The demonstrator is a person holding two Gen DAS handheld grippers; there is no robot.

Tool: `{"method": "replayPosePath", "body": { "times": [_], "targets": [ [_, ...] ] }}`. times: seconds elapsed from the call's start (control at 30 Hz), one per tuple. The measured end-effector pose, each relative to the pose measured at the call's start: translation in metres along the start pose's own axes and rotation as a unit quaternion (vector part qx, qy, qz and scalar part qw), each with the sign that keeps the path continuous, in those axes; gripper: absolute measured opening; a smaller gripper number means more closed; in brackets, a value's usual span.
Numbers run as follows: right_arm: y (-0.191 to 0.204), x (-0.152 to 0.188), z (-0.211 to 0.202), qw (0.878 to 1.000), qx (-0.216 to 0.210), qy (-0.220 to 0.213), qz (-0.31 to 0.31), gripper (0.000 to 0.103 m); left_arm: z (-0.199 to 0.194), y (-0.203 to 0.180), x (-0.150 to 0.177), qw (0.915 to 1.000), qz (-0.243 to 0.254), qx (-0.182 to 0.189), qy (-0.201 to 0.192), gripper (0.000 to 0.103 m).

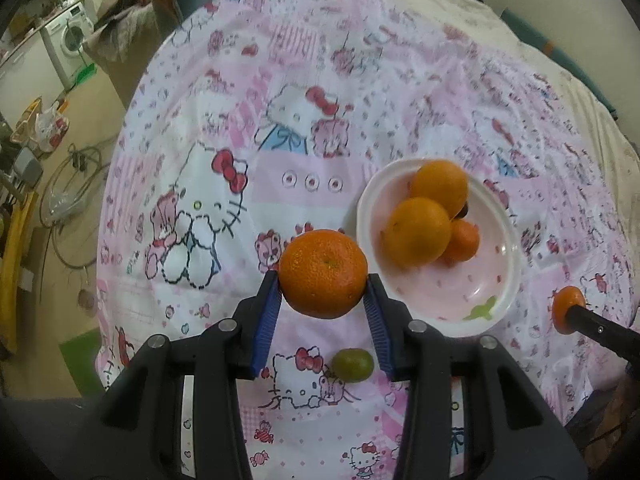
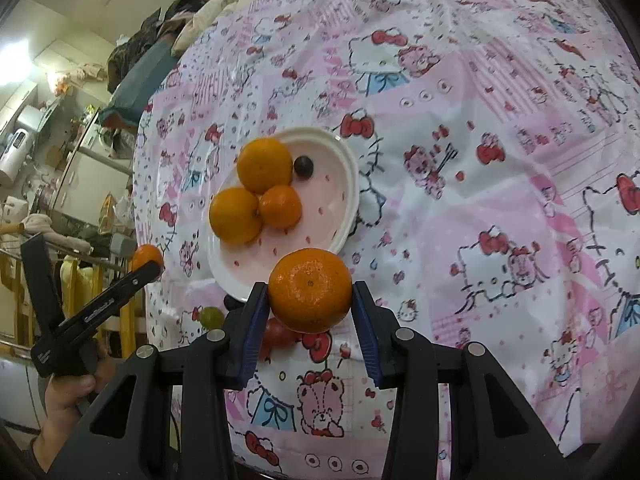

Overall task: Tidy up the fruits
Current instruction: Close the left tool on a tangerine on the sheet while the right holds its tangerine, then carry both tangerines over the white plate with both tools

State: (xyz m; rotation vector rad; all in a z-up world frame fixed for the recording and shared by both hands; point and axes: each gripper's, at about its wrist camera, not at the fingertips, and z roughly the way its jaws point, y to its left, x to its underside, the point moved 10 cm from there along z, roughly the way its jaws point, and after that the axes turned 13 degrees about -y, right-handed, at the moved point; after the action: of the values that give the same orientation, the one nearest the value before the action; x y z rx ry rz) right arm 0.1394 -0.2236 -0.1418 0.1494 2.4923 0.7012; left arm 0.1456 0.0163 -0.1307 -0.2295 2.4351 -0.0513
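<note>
My left gripper [image 1: 323,286] is shut on an orange tangerine [image 1: 323,274], held above the cloth left of the white plate [image 1: 496,296]. My right gripper [image 2: 310,298] is shut on another tangerine [image 2: 310,290] just at the near rim of the plate [image 2: 348,184]. The plate holds three oranges [image 1: 418,231] [image 2: 265,165] and a dark grape [image 2: 303,167]. A green fruit [image 1: 353,365] lies on the cloth below my left gripper; it also shows in the right wrist view [image 2: 211,317]. A red fruit [image 2: 278,334] lies under my right gripper. The right gripper and its tangerine show in the left wrist view [image 1: 568,310].
The pink Hello Kitty cloth [image 1: 280,128] covers the round table. The table edge drops to the floor on the left, with a washing machine [image 1: 66,40] and clutter beyond. Clothes are piled at the table's far side [image 2: 224,0].
</note>
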Motion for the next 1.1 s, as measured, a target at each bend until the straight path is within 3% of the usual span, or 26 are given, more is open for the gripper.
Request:
{"method": "replayPosePath", "body": {
  "times": [0.3, 0.57, 1.1],
  "targets": [
    [-0.006, -0.030, -0.024, 0.998, 0.008, -0.056, -0.005, 0.044, -0.018, -0.002, -0.018, 0.9993, 0.002, 0.010, -0.035, 0.038],
    [0.003, -0.066, -0.037, 0.995, -0.004, -0.098, -0.032, 0.044, -0.023, -0.015, -0.033, 0.9988, 0.010, 0.035, -0.032, 0.038],
    [0.018, -0.096, 0.002, 0.995, -0.013, -0.080, -0.061, 0.044, 0.010, -0.045, -0.064, 0.9962, 0.066, 0.051, -0.025, 0.038]
  ]
}}
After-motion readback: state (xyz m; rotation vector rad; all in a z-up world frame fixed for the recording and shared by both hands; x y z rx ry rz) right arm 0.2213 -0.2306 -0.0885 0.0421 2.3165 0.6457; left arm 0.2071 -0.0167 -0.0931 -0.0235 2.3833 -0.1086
